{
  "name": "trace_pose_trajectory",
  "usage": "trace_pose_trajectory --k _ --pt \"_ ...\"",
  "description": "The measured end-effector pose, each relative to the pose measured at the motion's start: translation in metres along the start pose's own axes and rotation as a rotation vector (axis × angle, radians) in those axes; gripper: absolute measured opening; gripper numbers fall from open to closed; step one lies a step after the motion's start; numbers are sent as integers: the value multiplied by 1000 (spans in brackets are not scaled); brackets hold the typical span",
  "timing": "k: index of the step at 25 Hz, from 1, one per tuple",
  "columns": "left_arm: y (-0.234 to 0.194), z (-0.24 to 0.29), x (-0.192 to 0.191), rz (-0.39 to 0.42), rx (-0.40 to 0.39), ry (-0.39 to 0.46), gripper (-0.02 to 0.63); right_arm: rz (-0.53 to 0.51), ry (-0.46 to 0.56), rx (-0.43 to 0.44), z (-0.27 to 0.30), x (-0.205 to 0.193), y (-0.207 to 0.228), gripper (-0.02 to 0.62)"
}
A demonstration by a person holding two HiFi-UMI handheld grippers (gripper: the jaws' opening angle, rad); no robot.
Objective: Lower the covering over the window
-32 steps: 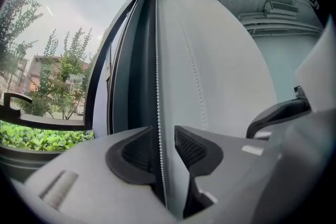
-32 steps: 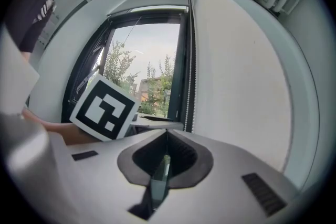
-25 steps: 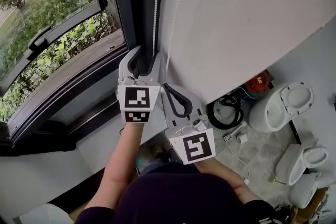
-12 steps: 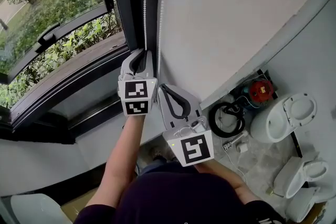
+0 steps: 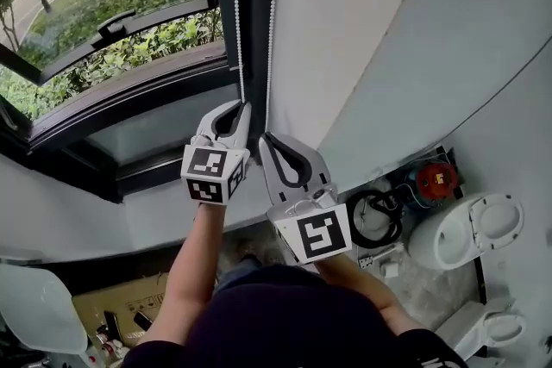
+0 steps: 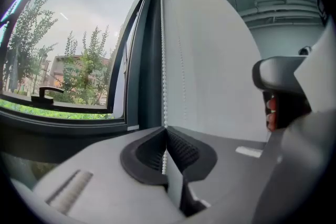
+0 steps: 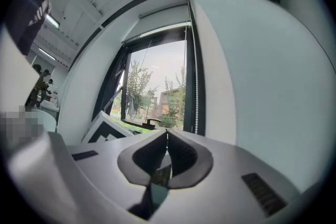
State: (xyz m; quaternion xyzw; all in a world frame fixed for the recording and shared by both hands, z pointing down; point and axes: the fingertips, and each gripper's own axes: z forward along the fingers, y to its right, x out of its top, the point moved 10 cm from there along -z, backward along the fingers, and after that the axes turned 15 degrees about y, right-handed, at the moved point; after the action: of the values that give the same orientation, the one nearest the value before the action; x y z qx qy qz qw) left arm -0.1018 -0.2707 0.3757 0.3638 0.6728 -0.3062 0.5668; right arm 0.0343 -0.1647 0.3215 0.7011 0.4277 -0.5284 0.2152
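Note:
Two white bead chains hang down the dark window frame [image 5: 254,13] beside the window [image 5: 112,4]. My left gripper [image 5: 243,105] is shut on the left strand [image 5: 236,30]; its jaws have just been closing on it. In the left gripper view the chain [image 6: 164,60] runs down into the closed left gripper [image 6: 166,131]. My right gripper [image 5: 267,138] sits just right of and below the left one, shut on the right strand [image 5: 273,30]. The right gripper view shows beads [image 7: 167,144] pinched in the right gripper [image 7: 167,136], with the other strand [image 7: 197,92] further off. No blind fabric shows over the glass.
A white wall [image 5: 362,30] runs right of the frame. On the floor at right lie white toilets [image 5: 470,228], a red device [image 5: 435,178] and a coiled black hose [image 5: 373,215]. A cardboard box [image 5: 121,306] sits at lower left. A person stands at the right gripper view's left edge.
The left gripper's jaws, wide around the left strand a second ago, have shut on it. The right gripper stays shut on its strand. The head view has swung, showing more window.

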Motion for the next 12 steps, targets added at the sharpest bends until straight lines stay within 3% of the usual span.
trace_pose_trajectory --k 3,12 --pt "11 -27 5 -36 25 15 14 38 8 40 -9 3 3 14" --pt "50 -94 21 -1 46 33 14 82 4 162 -25 9 -4 14"
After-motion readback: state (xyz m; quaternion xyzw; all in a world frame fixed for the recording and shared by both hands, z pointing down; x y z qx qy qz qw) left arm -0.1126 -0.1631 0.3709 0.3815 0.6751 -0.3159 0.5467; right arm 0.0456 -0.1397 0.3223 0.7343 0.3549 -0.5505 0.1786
